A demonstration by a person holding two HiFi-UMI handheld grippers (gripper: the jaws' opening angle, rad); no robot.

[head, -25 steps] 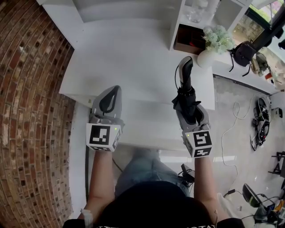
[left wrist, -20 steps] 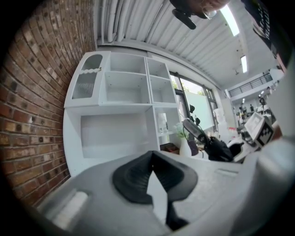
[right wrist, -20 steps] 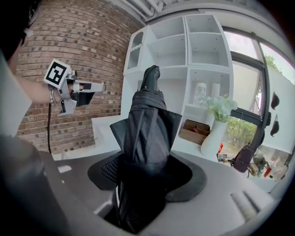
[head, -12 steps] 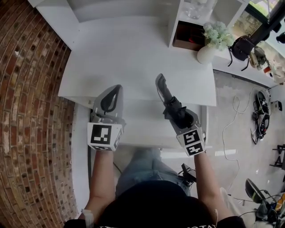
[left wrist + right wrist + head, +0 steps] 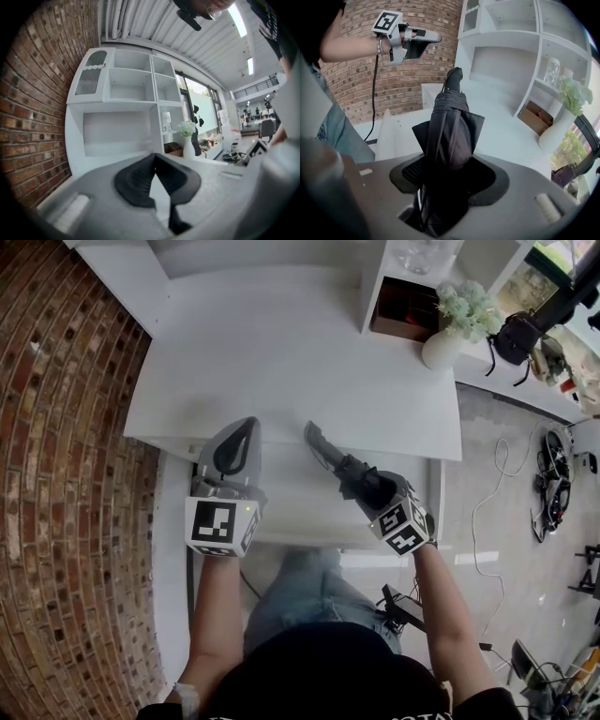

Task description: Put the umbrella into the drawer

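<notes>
Your right gripper (image 5: pixel 449 180) is clamped on a folded black umbrella (image 5: pixel 451 122), which slants over the open white drawer (image 5: pixel 291 517) under the tabletop (image 5: pixel 281 362). Your left gripper (image 5: pixel 153 164) hovers alongside, jaws together and empty.
</notes>
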